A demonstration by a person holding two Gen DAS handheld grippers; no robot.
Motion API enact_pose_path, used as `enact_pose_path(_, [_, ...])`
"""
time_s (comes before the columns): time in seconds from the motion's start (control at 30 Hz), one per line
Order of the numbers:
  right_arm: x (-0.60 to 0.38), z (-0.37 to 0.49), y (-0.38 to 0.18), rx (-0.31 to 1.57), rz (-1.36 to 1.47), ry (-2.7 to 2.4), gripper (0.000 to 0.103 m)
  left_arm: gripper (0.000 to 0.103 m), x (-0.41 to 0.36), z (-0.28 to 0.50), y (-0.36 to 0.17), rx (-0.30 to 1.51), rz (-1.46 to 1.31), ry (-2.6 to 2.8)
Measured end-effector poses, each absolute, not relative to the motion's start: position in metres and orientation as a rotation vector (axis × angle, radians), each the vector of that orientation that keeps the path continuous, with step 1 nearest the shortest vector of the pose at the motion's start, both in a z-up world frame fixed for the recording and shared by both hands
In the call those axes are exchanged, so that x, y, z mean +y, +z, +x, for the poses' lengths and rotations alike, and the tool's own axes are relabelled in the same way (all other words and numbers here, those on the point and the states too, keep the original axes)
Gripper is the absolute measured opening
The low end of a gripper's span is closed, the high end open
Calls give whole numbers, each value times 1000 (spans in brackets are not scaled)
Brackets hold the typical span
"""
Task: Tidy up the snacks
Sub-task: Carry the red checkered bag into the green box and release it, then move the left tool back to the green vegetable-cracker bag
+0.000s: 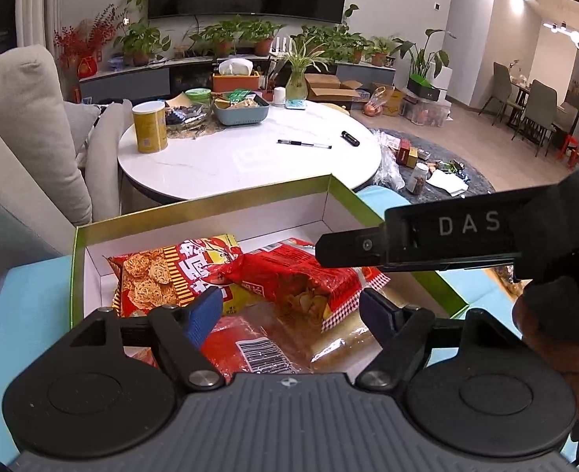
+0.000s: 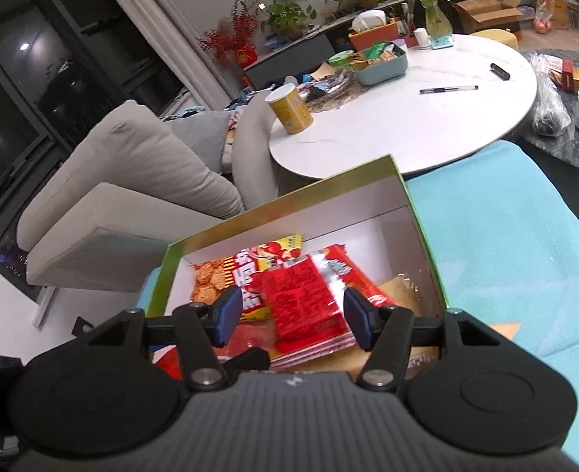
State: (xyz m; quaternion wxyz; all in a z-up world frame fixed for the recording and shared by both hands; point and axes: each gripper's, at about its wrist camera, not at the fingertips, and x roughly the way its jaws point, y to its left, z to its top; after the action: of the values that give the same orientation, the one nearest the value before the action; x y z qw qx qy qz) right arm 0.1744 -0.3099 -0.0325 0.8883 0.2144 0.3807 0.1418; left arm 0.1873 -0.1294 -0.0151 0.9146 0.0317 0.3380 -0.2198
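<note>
A green-rimmed box (image 1: 210, 224) (image 2: 289, 212) with white walls sits on a light blue cushion (image 2: 505, 236) and holds snack bags. A red-and-yellow cracker bag (image 1: 163, 275) (image 2: 214, 279) lies at its left, and a crumpled red chip bag (image 1: 289, 271) (image 2: 301, 299) lies on top in the middle. A clear bag with a barcode (image 1: 258, 350) is nearest. My left gripper (image 1: 291, 314) hangs open over the bags, its pads clear of them. My right gripper (image 2: 293, 316) straddles the red bag, with a gap at its left pad. One of its fingers (image 1: 344, 249) reaches in from the right.
Beyond the box stands a round white table (image 1: 230, 165) with a yellow canister (image 1: 149, 128), a blue basket of snacks (image 1: 242, 112) and a pen (image 1: 304, 143). Grey sofa cushions (image 1: 22, 118) rise at the left. A person's hand (image 1: 548, 334) grips the right tool.
</note>
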Motion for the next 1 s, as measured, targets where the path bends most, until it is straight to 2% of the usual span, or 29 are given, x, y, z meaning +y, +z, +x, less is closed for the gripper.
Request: enact_pose_path(1.0, [-284,74,57,650,444,365,74,80,-91,78,55,556,41,-438])
